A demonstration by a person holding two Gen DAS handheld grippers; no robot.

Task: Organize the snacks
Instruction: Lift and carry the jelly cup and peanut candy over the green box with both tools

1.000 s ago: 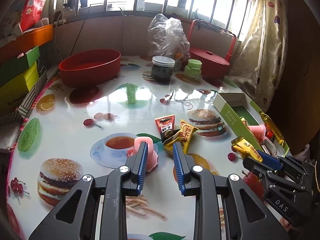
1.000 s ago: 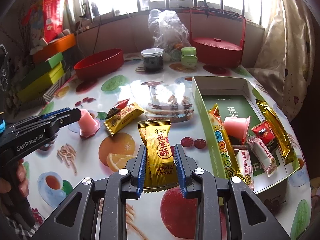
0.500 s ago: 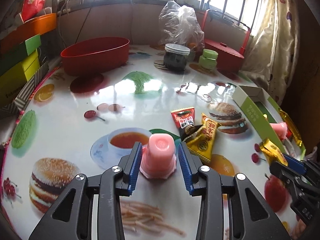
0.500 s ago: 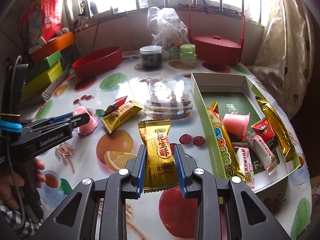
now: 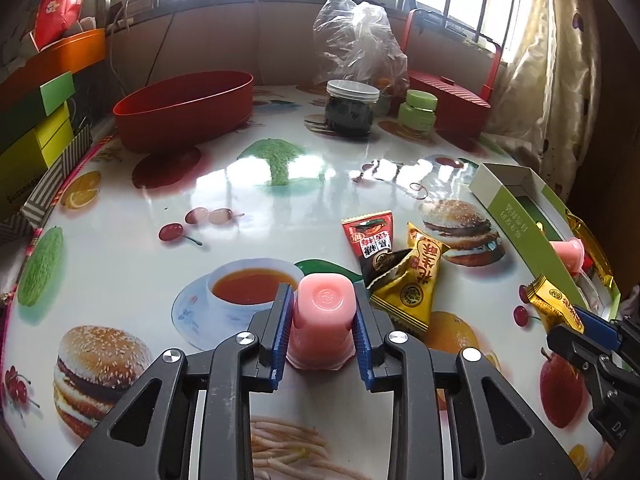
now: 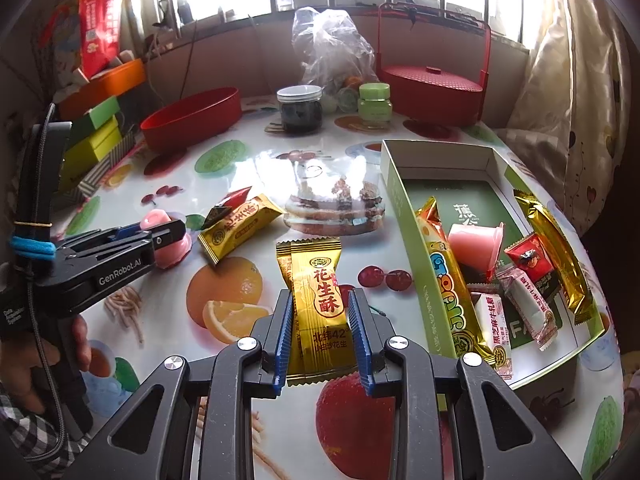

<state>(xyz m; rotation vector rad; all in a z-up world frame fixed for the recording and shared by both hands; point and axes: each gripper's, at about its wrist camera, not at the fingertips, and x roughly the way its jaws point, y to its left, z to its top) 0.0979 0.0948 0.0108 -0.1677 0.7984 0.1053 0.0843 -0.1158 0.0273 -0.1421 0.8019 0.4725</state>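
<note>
While the left gripper closes its jaws around the upturned pink jelly cup, which stands on the printed tablecloth left of the green snack box, the right gripper holds a gold peanut-crisp packet clamped just beside that box. Advice: squeeze the soft cup gently at mid-wall, lift straight up, clear the two loose packets between cup and box.
</note>
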